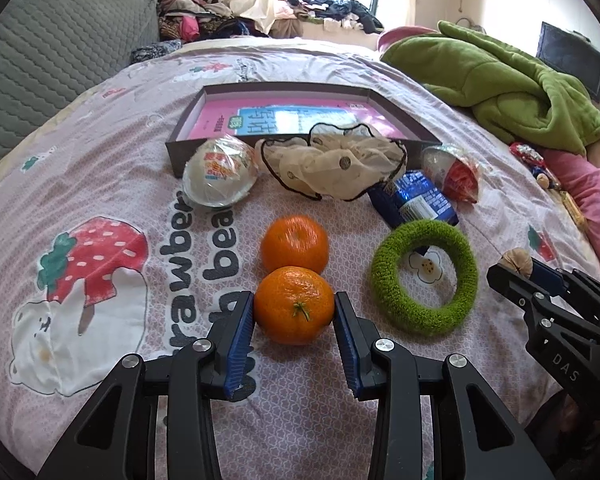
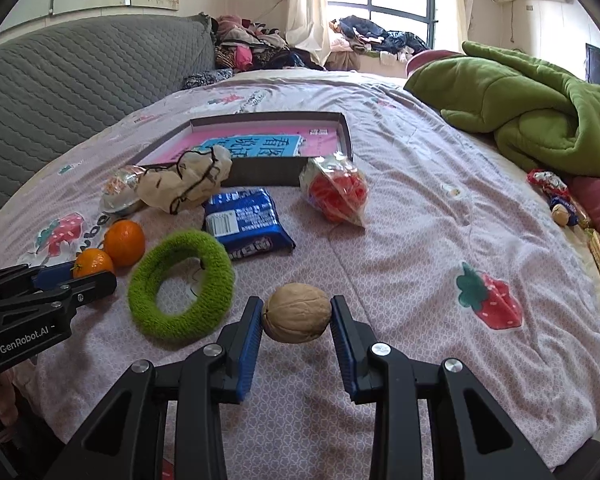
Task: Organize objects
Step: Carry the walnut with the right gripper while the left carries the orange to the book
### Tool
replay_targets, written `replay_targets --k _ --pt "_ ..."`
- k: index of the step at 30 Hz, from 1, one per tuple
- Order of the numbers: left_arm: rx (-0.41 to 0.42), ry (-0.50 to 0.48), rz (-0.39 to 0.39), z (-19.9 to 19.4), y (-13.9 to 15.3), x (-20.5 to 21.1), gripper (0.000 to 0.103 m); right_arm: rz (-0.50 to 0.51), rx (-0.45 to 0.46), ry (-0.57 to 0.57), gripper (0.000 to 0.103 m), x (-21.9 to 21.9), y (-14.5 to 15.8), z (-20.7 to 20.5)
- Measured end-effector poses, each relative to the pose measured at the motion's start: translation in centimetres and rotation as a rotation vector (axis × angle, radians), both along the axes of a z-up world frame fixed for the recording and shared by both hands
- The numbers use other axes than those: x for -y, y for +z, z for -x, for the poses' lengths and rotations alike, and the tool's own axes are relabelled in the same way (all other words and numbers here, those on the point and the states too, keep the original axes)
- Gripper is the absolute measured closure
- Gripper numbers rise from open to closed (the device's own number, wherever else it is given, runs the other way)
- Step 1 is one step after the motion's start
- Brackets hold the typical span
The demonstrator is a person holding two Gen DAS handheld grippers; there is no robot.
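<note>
While both tools angle down over the bed [image 1: 112, 160], your left claw [image 1: 294, 306] pinches the nearer orange [image 1: 294, 304], which touches a second orange [image 1: 295, 243]; your right claw [image 2: 296, 312] pinches a walnut [image 2: 296, 313]. Between them lies a green ring [image 1: 424, 276]; the open box [image 1: 260, 90] sits beyond.

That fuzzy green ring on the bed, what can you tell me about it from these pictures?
The fuzzy green ring looks like a soft, plush or knitted hoop with a wide open middle through which the pink patterned bedspread shows. It lies flat on that bedspread, untouched by either tool. Its far edge overlaps or touches the blue snack packet. Two oranges sit to one side of it, a walnut to the other. It looks undamaged and a little uneven in thickness.
</note>
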State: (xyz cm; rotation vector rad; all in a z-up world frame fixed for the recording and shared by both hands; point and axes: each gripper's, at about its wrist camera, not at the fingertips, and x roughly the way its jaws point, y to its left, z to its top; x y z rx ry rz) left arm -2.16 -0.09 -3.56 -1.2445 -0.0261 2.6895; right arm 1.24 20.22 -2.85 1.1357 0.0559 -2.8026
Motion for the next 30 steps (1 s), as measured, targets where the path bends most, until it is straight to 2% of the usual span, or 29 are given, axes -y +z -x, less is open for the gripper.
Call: replay_targets --k 18,30 --pt "-0.078 0.002 -0.029 -0.8 2.6 0.5 0.063 -0.006 -0.059 0.047 0.068 1.7 2.4 0.6" --pt "-0.102 0.022 -0.027 1.4 3.1 0.6 0.063 0.012 -0.080 0.078 0.068 2.2 3.1 3.1"
